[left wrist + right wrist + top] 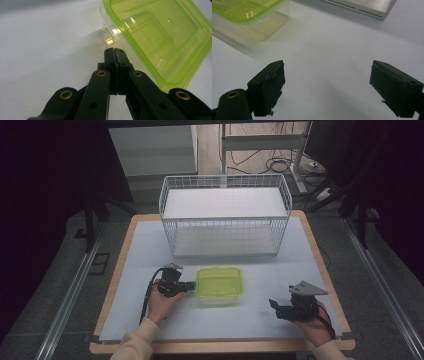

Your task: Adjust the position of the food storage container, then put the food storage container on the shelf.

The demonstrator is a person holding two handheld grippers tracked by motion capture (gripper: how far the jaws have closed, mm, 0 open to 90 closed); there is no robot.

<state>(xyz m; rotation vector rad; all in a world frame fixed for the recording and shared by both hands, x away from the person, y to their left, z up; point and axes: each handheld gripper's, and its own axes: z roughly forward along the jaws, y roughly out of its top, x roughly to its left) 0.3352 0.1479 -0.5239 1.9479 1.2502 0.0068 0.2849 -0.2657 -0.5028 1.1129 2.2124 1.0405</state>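
Observation:
A clear plastic container with a lime-green lid sits on the grey mat in front of the middle of the table. My left gripper lies level at the container's left side, and its tips reach the edge. In the left gripper view the two black jaws are pressed together, so the left gripper is shut, with nothing between them, just beside the container. My right gripper rests low at the front right, apart from the container. Its jaws stand wide open over bare mat in the right gripper view, with the container farther off.
A white wire basket stands at the back middle of the table, open at the top; its base is seen ahead of the right gripper. The wooden table edge runs along the front. Dark floor and rails lie around the table.

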